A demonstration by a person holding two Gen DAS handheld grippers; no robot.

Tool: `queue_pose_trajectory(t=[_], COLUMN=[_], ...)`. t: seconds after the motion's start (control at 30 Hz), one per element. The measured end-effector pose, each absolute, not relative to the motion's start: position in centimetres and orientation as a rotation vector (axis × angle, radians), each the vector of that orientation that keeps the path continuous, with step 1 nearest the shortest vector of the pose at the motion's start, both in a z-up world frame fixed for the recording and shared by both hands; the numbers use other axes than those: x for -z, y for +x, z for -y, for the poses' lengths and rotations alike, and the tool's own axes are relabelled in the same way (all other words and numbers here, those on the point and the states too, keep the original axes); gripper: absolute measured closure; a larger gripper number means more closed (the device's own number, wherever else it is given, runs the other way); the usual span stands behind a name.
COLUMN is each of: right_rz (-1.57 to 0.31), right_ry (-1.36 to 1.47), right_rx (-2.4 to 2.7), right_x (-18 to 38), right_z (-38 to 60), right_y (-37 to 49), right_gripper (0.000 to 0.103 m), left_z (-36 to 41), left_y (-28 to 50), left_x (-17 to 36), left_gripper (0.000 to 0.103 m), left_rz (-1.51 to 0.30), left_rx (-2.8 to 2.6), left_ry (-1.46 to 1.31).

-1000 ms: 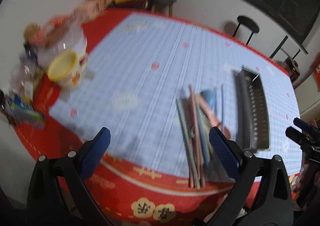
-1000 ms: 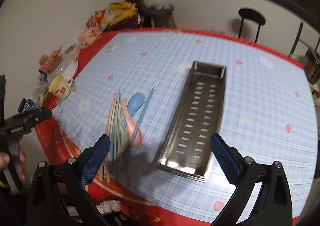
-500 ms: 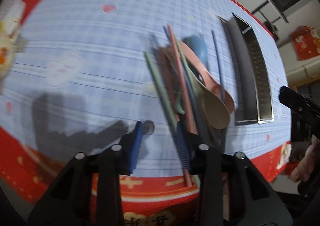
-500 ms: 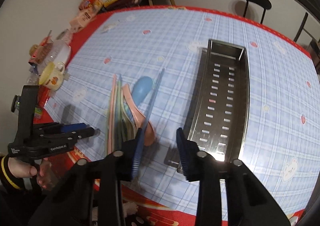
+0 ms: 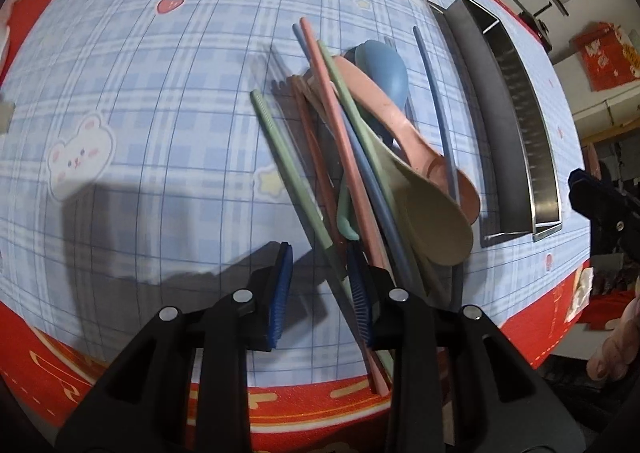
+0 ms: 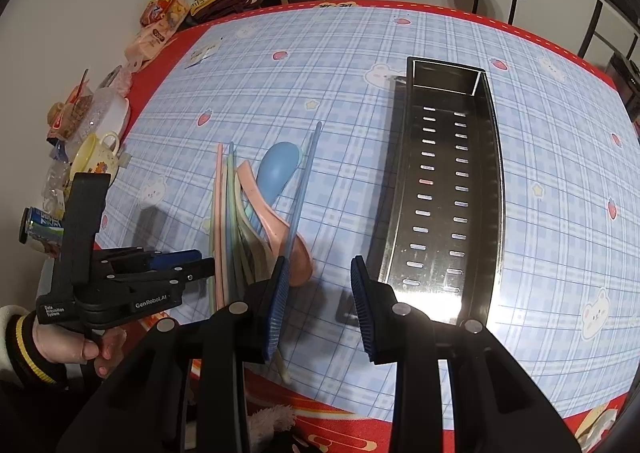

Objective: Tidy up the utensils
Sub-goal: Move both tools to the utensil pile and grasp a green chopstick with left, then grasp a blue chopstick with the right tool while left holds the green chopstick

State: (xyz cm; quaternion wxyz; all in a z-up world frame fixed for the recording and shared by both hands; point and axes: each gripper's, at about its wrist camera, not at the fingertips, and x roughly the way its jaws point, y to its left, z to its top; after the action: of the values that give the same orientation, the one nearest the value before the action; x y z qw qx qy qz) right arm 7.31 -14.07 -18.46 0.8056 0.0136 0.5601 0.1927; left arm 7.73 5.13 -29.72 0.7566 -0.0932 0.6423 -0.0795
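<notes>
Pastel utensil pile [image 5: 360, 157] just right of left gripper [image 5: 320, 289] | both grippers' jaws narrowly parted, empty | left closing

White lettering on the black plastic body of the left gripper [image 6: 202, 267], seen from the right wrist camera, reads "GenRobot.AI" on its side, with a smaller three-line label reading "Data Acquisition System" nearer the hand. The blue drink can [image 6: 40, 228] at the table's left edge carries white print too blurred to read. The orange snack bag [image 6: 164, 7] near the wall bears a logo that cannot be made out.
</notes>
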Motion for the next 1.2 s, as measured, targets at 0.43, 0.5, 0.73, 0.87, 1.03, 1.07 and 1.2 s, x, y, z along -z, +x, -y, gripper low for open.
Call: queue_pose_trajectory(t=[0.43, 0.5, 0.73, 0.87, 1.03, 1.07, 1.2], right_rz=[-1.204, -1.216, -1.263, -1.303, -1.354, -1.374, -1.412], right_ry=[0.068, 0.079, 0.051, 0.047, 0.076, 0.098, 0.128], right_rx=[-0.472, -0.497, -0.504, -0.512, -0.495, -0.487, -0.475], right_x=[18.9, 19.2, 20.8, 22.4, 24.0, 24.4, 25.2], right_z=[13.4, 13.2, 12.5, 11.6, 10.5, 10.5, 10.1], right_y=[7.5, 7.5, 8.1, 9.1, 10.5, 10.7, 10.9], right_gripper=[0.072, 0.072, 0.083, 0.087, 0.087, 0.087, 0.087], left_z=[-5.6, -6.3, -8.6, -8.9, -9.9, -10.3, -11.1], left_y=[8.3, 8.1, 7.6, 7.4, 6.3, 5.6, 3.9], left_x=[29.9, 29.9, 30.0, 29.9, 29.7, 29.6, 29.5], left_gripper=[0.091, 0.091, 0.091, 0.091, 0.091, 0.091, 0.091], left_rz=[-1.403, -1.392, -1.312, -1.292, -1.298, -1.298, -1.309], left_rx=[0.115, 0.094, 0.052, 0.058, 0.073, 0.077, 0.117], left_ry=[-0.138, -0.123, -0.082, -0.081, -0.125, -0.131, -0.153])
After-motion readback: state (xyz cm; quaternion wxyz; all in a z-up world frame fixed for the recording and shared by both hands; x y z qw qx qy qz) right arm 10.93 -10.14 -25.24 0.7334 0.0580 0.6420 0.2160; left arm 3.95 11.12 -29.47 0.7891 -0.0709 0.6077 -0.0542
